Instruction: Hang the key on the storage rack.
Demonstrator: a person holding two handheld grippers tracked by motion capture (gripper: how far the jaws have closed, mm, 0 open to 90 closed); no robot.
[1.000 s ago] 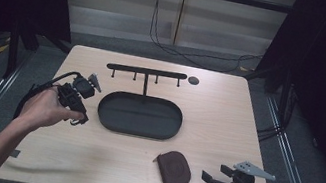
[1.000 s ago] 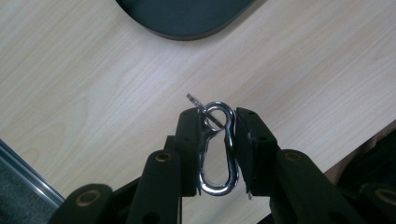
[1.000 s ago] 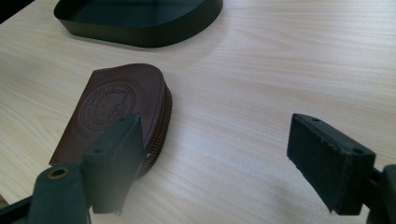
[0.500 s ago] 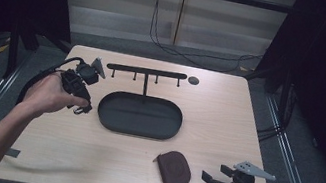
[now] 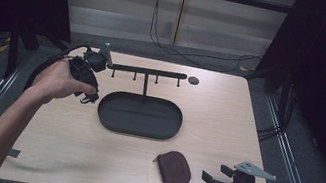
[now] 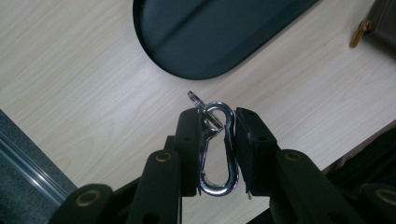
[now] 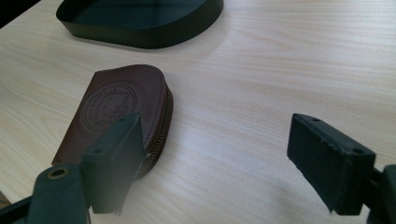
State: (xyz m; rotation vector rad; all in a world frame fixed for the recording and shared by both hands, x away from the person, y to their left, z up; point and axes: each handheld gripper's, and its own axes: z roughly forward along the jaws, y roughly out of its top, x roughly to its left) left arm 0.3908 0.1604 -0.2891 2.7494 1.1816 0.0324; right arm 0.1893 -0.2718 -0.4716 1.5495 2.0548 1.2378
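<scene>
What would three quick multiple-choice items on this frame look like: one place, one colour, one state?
1. Where is the pouch?
A. In the tray
B. On the table, near the right tongs
C. On the rack

2. What colour is the tray?
A. Black
B. White
C. Red

3. What are the left tongs doing?
A. Open, empty
B. Shut on the pouch
C. Shut on a clip

Key: 1 B, it lies on the wood beside the right tongs. 2 A, the oval tray is black. 3 C, the pads squeeze the silver clip.
</scene>
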